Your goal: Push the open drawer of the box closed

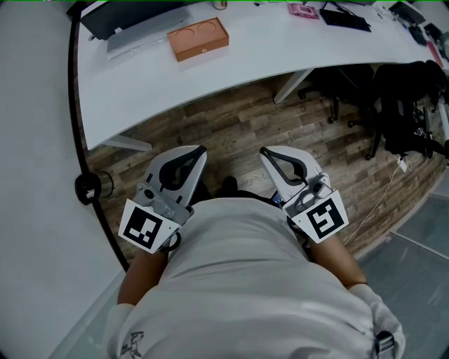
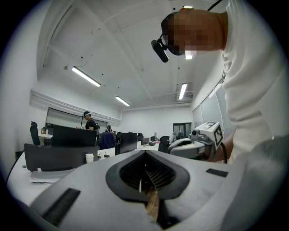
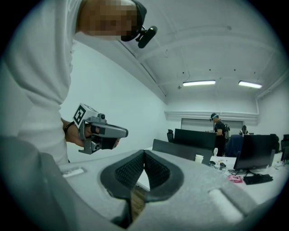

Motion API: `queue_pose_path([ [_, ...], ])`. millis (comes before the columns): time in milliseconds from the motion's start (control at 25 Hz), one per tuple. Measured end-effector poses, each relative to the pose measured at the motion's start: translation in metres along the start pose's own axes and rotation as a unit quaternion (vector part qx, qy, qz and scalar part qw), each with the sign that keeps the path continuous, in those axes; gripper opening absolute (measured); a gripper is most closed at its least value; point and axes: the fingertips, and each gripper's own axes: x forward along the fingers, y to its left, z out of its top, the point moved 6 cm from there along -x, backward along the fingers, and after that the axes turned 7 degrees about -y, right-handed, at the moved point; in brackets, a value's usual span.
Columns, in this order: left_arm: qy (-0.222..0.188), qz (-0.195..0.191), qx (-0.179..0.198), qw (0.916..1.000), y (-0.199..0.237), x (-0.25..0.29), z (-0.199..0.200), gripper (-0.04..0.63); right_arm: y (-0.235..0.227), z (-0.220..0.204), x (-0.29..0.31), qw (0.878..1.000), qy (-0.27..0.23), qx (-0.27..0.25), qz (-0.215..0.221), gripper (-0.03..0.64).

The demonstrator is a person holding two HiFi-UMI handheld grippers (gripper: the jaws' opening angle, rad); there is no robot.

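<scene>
An orange-brown box with two round hollows in its top lies on the white table at the far side; no drawer shows from here. Both grippers are held close to the person's body over the wooden floor, well short of the table. The left gripper has its jaws together at the tip with nothing in them, as its own view also shows. The right gripper is likewise shut and empty. Each gripper shows in the other's view: the right gripper and the left gripper.
On the table lie a dark monitor, a pink object and a black keyboard. A black office chair stands at the right, a white cable runs over the floor. A person stands among distant desks.
</scene>
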Motion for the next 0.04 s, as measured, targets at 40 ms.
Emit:
queue_pose_path([
  [40,0.0,0.0,0.001,1.0,-0.0007,0.0,0.0001,-0.002,0.0,0.0,-0.0008,1.0,0.0,0.0,0.0,0.003],
])
